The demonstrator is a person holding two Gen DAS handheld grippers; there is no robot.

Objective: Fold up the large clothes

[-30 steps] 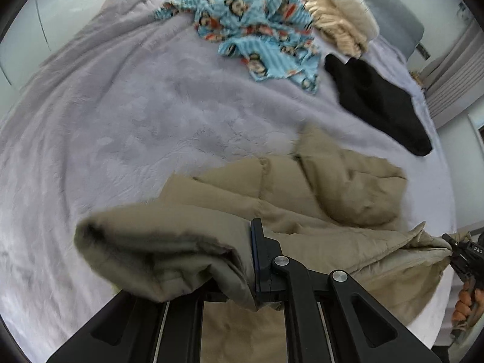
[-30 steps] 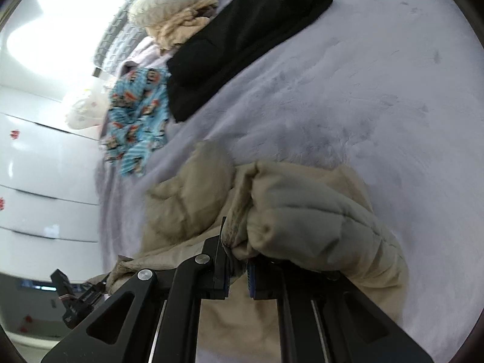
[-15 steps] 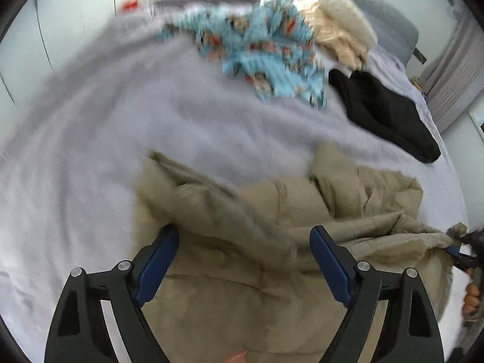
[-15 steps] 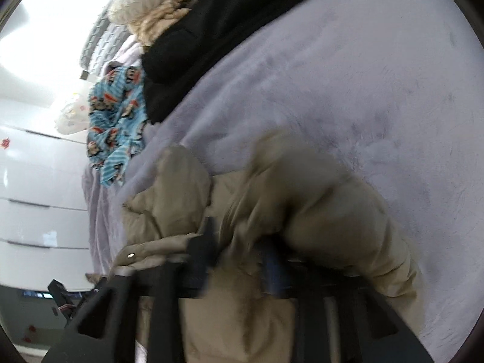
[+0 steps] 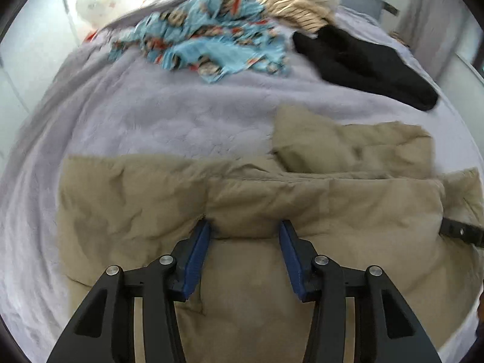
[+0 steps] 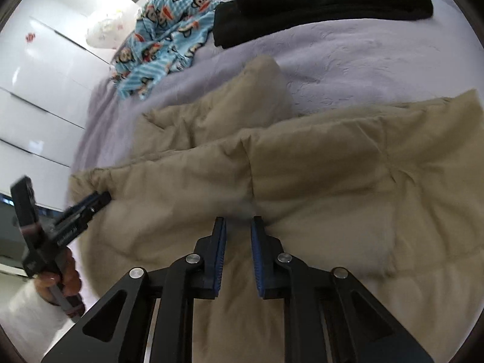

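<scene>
Nearby: black garment (image 5: 363, 60), blue cartoon-print cloth (image 5: 205, 39) beyond tan jacket (image 5: 302, 205).

The tan padded jacket (image 5: 302, 199) lies spread on the bed, partly folded. Its cloth is puffy, with stitched seams and many creases. One folded layer lies across the middle, and a thick part, maybe a sleeve, sticks out at the far edge toward the other clothes.

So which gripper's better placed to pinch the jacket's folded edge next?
Probably left: the left gripper is closing with the tan jacket fold between its jaws; the right gripper, also closing, has only a narrow gap short of it.
</scene>
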